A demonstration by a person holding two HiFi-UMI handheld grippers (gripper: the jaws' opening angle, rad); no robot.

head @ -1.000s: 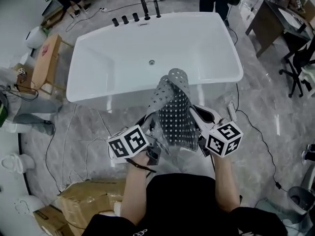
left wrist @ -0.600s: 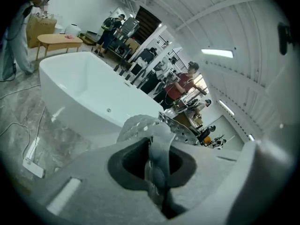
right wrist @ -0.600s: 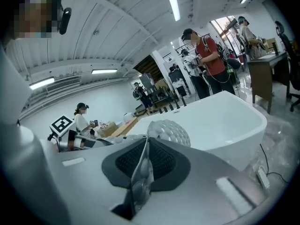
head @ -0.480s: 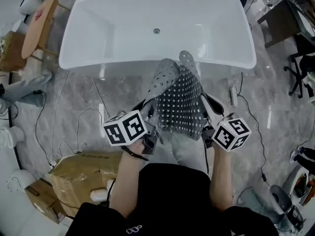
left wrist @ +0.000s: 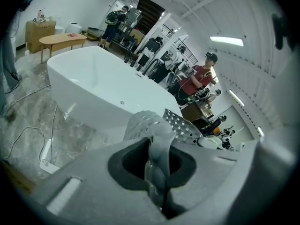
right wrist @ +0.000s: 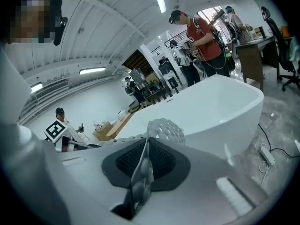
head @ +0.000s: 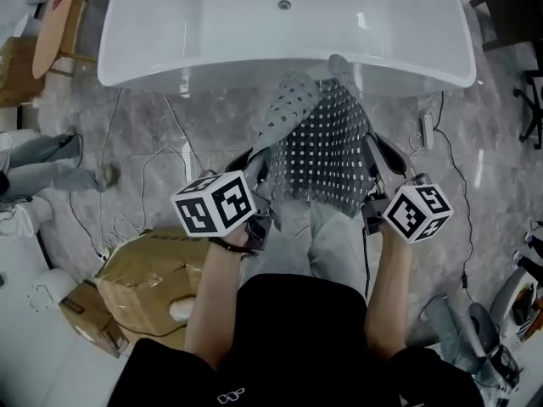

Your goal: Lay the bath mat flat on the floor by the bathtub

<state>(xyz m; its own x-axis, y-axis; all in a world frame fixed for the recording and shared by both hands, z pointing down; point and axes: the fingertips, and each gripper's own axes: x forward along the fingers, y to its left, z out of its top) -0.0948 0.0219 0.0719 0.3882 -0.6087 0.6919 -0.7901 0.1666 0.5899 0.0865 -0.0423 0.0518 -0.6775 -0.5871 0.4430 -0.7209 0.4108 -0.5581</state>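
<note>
The grey perforated bath mat (head: 322, 151) hangs crumpled between my two grippers, above the marble floor in front of the white bathtub (head: 212, 24). My left gripper (head: 265, 170) is shut on the mat's left edge, and that edge folds up out of its jaws (left wrist: 157, 161) in the left gripper view. My right gripper (head: 373, 161) is shut on the right edge, a thin strip of mat pinched at the jaws (right wrist: 140, 165). The far end of the mat (right wrist: 166, 128) curls upward near the tub's rim (right wrist: 211, 111). The person's legs show under the mat.
A cardboard box (head: 144, 278) sits at the lower left on the floor. Cables (head: 161, 168) trail along the tub's near side, and a power strip (head: 427, 130) lies at the right. A wooden table (head: 55, 15) and someone's legs (head: 42, 164) are at the left.
Both grippers have sunk toward the floor with the mat still between them. The tub has slid up the head view as the head tilted further down.
</note>
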